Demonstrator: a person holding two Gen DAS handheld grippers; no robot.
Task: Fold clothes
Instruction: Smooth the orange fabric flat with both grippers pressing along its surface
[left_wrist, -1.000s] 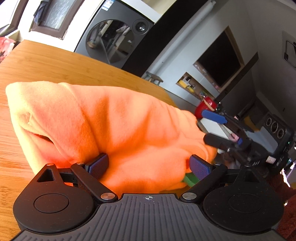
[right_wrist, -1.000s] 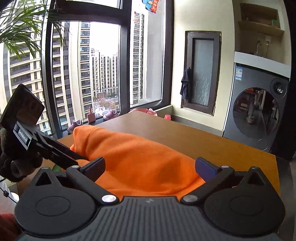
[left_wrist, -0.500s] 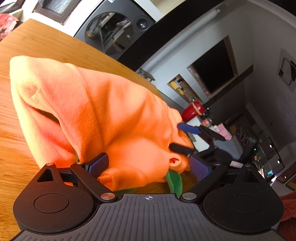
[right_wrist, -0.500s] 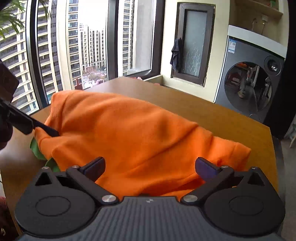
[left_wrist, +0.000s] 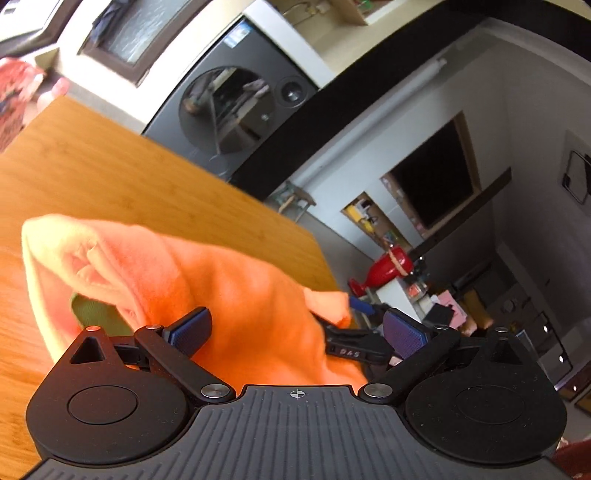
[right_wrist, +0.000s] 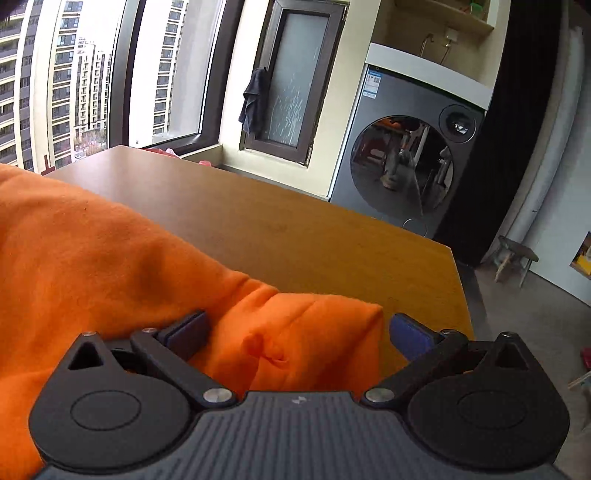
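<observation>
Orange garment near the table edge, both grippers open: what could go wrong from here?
1. The orange garment has a folded corner right beside the table edge; a push might slide it off.
2. The right gripper straddles that thick corner, so closing may pinch several layers.
3. The left gripper, jaws opening around the cloth, sits close to the right gripper's finger; they could collide.

Orange garment (right_wrist: 110, 266) heaps across the near bench (right_wrist: 295, 236), blocking my low passes. Beyond it the bench top lies bare to its far edge. Washing machine (right_wrist: 406, 166) stands behind.
</observation>
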